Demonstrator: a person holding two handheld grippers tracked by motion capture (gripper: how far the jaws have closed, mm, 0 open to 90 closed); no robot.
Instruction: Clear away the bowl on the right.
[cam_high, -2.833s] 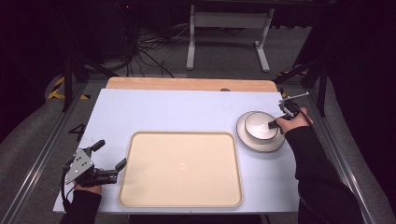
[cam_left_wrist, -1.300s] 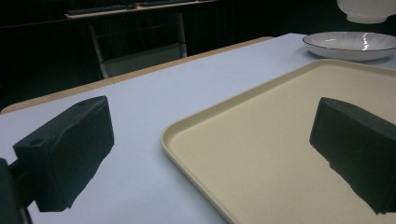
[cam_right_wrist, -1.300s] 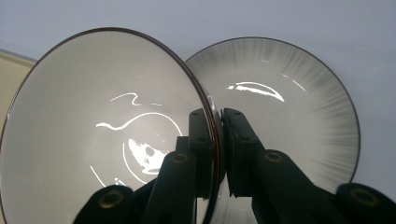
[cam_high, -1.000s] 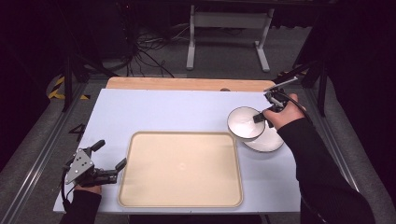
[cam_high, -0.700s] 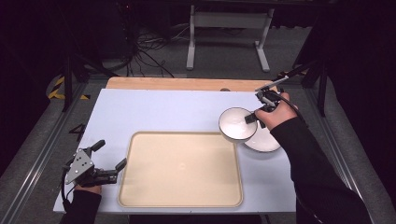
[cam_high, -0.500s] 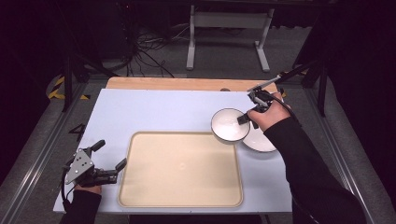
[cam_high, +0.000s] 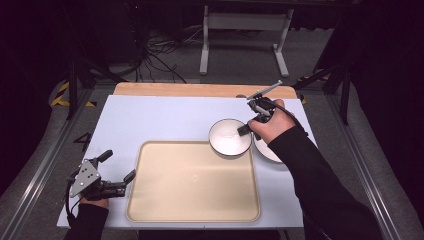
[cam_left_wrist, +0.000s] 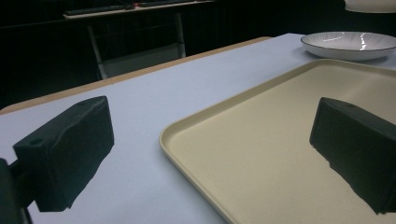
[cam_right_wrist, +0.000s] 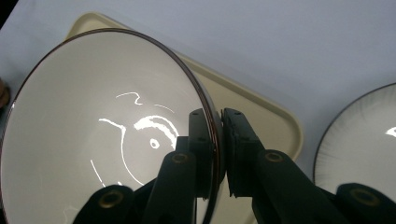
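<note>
I have the white bowl (cam_high: 230, 138) pinched by its rim in my right gripper (cam_high: 243, 129); in the right gripper view the two black jaws are closed on that thin dark-edged rim, one inside the bowl (cam_right_wrist: 102, 154) and one outside; the bowl hangs above the far right corner of the beige tray (cam_high: 192, 182), off the counter (cam_high: 150, 117) as far as I can judge from the high view; the plate (cam_high: 268, 150) it seems to belong with lies on the counter just right of the tray, partly hidden under my hand; so I judge the lift as done and the carry as under way, with the lowering onto the tray and the release not yet done; the tray itself is bare. The bowl is round, so it has no real long axis; what counts is its mouth, which in the high view faces mostly up, tipped a little, with the gripped part of the rim on the right side toward my hand. My left gripper (cam_high: 119, 182) rests at the near left of the counter, just beside the left edge of the tray (cam_left_wrist: 280, 154); its jaws stand wide apart with nothing between them, pointing across the tray toward the plate (cam_left_wrist: 348, 45).
</note>
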